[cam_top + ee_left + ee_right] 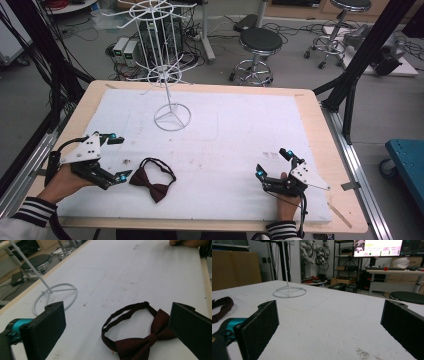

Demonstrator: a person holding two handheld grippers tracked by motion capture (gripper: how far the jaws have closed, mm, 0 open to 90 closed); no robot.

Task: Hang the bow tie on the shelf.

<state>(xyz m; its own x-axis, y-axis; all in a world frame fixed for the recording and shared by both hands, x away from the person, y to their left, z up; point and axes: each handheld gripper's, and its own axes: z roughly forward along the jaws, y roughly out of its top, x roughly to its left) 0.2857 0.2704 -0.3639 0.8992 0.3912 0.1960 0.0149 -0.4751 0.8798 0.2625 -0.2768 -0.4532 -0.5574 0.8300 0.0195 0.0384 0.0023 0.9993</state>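
Left gripper (119,157) wide apart beside dark red bow tie (152,184) – right gripper (273,162) also apart, on white mat (235,130)

Your high view looks forward and down over the whole table (310,107). Your left gripper view sits low, close to the bow tie (140,340), facing across the mat. Your right gripper view skims the mat toward the room. All 3 share the stand (172,117).
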